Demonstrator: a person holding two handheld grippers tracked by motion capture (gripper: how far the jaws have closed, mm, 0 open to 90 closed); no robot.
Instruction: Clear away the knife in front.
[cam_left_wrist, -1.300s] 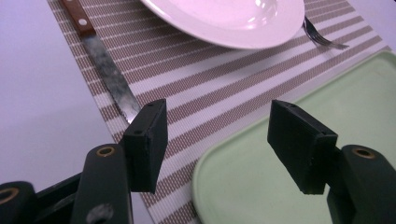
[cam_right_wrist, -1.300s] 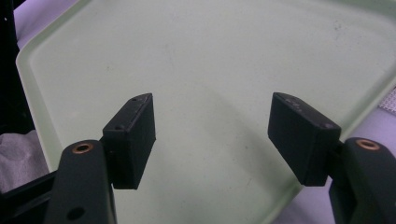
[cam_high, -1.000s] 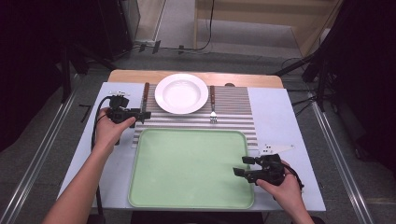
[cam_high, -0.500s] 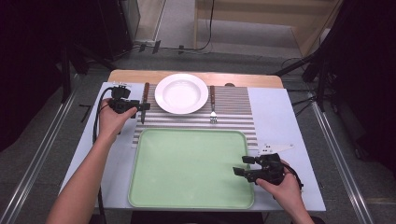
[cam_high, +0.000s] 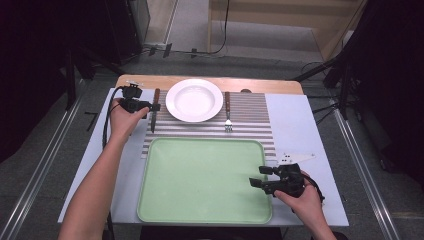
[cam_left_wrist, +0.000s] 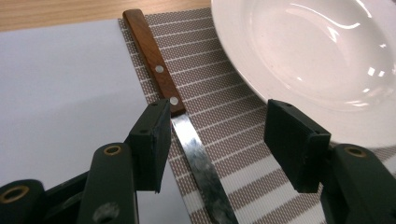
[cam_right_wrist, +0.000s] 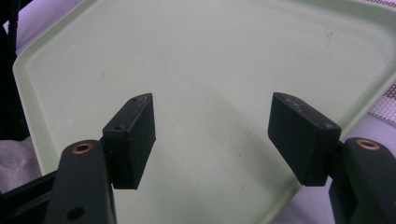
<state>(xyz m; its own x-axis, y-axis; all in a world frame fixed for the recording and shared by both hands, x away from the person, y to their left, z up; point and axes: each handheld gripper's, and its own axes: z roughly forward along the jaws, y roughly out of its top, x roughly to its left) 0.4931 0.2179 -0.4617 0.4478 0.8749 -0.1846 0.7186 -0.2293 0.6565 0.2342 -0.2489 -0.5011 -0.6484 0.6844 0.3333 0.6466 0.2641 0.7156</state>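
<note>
A wooden-handled knife (cam_high: 154, 107) lies on the striped placemat (cam_high: 255, 120), left of the white plate (cam_high: 194, 100). A fork (cam_high: 227, 112) lies to the plate's right. My left gripper (cam_high: 149, 106) is at the knife. In the left gripper view its jaws straddle the knife (cam_left_wrist: 159, 74) where handle meets blade, with the left pad (cam_left_wrist: 152, 135) close beside it and the right pad apart, so the left gripper (cam_left_wrist: 219, 135) is open. Its jaws have just been closing a little. My right gripper (cam_high: 257, 177) rests open over the green tray (cam_high: 200, 180), nothing between its pads (cam_right_wrist: 135, 135).
The plate's rim (cam_left_wrist: 252, 93) runs close to the left gripper's right jaw. The tray (cam_right_wrist: 56, 42) takes up the near middle of the pale table (cam_high: 300, 130). A wooden strip (cam_high: 260, 85) borders the far edge. Dark stands flank both sides of the table.
My left hand has moved away from the table's left side toward the far edge and right, bringing its gripper up to the knife. The right hand has stayed where it was.
</note>
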